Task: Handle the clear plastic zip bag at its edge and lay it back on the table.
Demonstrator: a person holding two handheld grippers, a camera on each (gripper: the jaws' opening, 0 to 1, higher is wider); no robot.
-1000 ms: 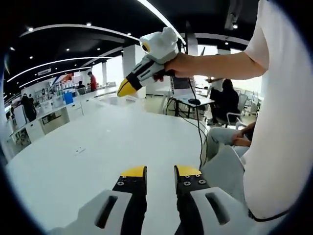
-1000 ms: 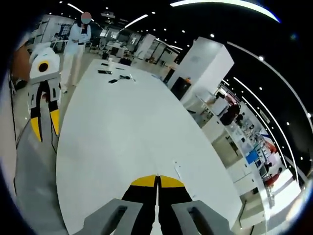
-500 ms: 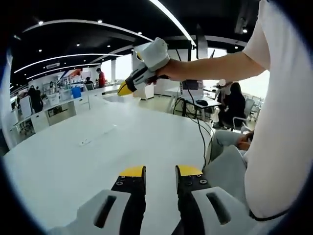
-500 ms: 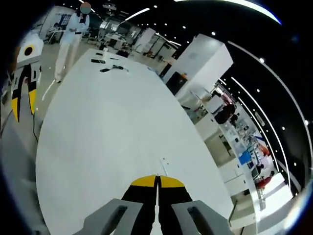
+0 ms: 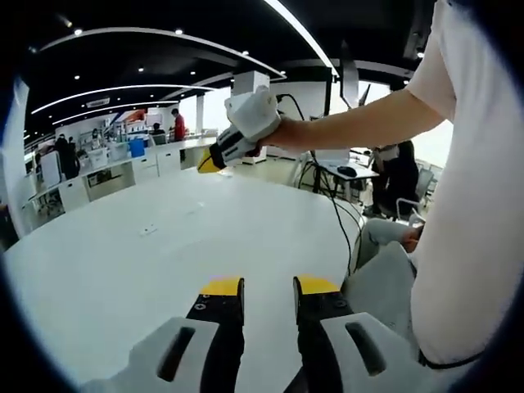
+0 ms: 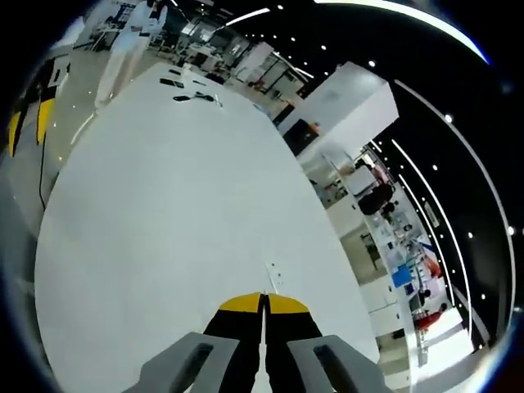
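A small, pale flat thing [image 5: 148,230], too small to tell whether it is the clear zip bag, lies on the white table [image 5: 123,270]. In the right gripper view the same small thing [image 6: 273,274] lies just beyond my shut jaws. My left gripper [image 5: 268,288] is open with nothing between its yellow-tipped fingers, above the table's near part. My right gripper [image 6: 264,303] is shut, with nothing visible between the tips. A hand holds the right gripper [image 5: 209,162] above the table's far side. The left gripper's yellow tips [image 6: 18,131] show at the left edge.
The long white table [image 6: 164,213] has several dark items [image 6: 187,90] at its far end. A person in white [image 6: 131,41] stands beyond it. The holder's arm and white shirt [image 5: 467,205] take up the right side. Cables [image 5: 336,213] hang off the table edge; desks and seated people stand behind.
The right gripper has come lower and further out over the table. In the right gripper view the left gripper has slid to the left edge. Both cameras moved.
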